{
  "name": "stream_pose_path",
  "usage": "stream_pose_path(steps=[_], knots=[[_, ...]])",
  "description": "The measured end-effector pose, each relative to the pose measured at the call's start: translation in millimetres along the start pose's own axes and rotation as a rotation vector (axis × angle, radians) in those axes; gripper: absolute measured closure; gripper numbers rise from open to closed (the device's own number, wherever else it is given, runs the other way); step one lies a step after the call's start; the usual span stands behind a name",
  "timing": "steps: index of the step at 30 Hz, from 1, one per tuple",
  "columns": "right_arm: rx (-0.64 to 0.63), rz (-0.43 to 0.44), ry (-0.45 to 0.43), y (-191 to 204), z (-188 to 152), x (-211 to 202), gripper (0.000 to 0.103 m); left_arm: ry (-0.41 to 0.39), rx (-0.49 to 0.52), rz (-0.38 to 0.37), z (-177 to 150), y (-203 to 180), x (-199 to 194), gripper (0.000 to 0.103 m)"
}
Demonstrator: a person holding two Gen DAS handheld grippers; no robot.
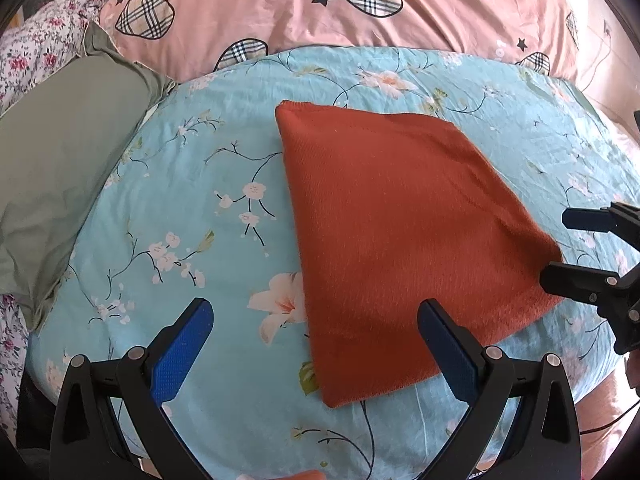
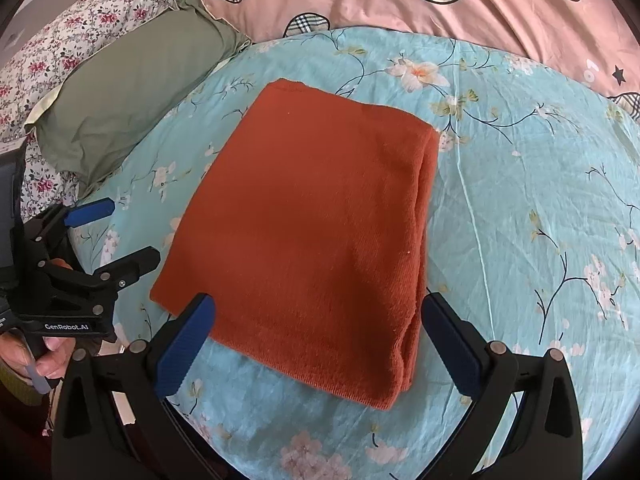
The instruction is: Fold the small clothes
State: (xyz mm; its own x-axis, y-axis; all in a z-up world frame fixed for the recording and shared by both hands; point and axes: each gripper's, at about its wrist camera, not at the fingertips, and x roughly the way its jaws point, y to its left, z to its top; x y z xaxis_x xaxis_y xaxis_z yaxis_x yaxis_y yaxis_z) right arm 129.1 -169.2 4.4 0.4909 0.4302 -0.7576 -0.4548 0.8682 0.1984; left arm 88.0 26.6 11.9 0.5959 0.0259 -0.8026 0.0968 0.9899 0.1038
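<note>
A rust-orange knit garment lies folded into a flat rectangle on the light blue floral bedsheet. It also shows in the right wrist view, with its stacked folded layers along its right side. My left gripper is open and empty, low over the garment's near left corner. My right gripper is open and empty, with its fingers either side of the garment's near edge. The right gripper shows at the right edge of the left wrist view, by the garment's right corner. The left gripper shows at the left of the right wrist view.
A green pillow lies to the left on the bed and shows in the right wrist view too. A pink quilt with plaid hearts lies behind the sheet. A floral cover is at far left.
</note>
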Motion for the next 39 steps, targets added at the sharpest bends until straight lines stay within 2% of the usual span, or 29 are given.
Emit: stream_pose_path(steps=[39], knots=[[0.035, 0.003, -0.012, -2.0, 0.6, -3.9, 0.001, -0.008, -0.018, -0.032, 1.0, -4.1, -5.2, 0.001]])
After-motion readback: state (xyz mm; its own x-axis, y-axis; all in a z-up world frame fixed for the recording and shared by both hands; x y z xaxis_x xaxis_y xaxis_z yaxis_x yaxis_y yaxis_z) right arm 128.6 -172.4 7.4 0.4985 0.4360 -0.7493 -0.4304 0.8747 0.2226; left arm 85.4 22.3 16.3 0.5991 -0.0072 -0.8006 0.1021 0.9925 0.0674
